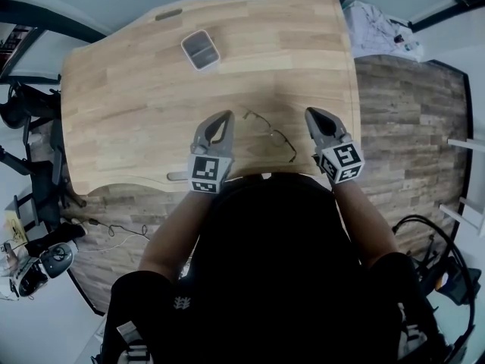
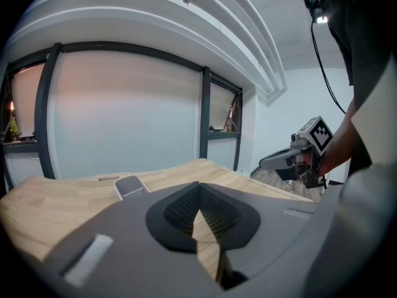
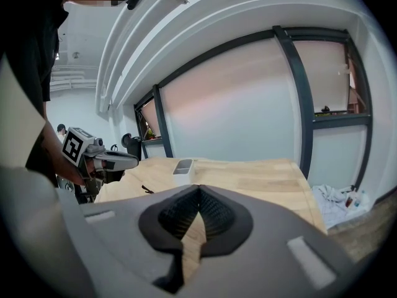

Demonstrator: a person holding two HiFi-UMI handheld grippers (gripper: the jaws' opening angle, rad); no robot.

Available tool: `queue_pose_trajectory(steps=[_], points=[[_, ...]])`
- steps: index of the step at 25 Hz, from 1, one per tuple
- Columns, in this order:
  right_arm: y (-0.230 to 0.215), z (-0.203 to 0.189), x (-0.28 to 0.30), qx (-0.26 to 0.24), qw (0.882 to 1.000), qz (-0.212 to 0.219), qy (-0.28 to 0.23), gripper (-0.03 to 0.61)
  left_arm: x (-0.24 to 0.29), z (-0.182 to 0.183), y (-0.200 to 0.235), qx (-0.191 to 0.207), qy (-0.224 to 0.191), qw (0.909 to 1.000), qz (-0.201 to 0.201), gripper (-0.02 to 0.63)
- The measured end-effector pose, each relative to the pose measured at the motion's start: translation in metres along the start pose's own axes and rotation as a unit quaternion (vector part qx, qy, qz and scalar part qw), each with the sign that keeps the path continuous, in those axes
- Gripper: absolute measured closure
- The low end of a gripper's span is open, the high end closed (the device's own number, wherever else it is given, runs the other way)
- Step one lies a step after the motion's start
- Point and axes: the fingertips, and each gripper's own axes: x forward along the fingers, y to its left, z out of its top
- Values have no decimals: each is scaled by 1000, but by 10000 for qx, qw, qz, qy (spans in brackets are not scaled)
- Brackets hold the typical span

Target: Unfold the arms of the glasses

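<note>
Thin wire-frame glasses [image 1: 273,133] lie on the wooden table [image 1: 136,97] near its front edge, between my two grippers. The left gripper [image 1: 226,115] hovers just left of them with its jaws together and nothing held. The right gripper [image 1: 311,113] hovers just right of them, also shut and empty. In the left gripper view my own jaws [image 2: 198,184] meet at the tip, the right gripper [image 2: 282,160] shows at the right, and the glasses are hidden. From the right gripper view [image 3: 198,189], a dark bit of the glasses [image 3: 147,189] shows below the left gripper [image 3: 115,161].
A small grey open case [image 1: 201,49] [image 2: 127,185] [image 3: 183,166] stands at the far side of the table. Beyond the table's right edge, white cloth [image 1: 379,25] lies on the floor. Cables and devices [image 1: 45,260] lie on the floor at the left. Windows stand behind the table.
</note>
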Motion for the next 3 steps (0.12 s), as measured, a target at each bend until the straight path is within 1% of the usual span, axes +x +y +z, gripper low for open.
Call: queue_pose_trajectory(steps=[3], points=[[1, 1, 4, 19, 10000, -9, 6, 578, 2, 1, 2, -30, -13, 10000, -18, 609]])
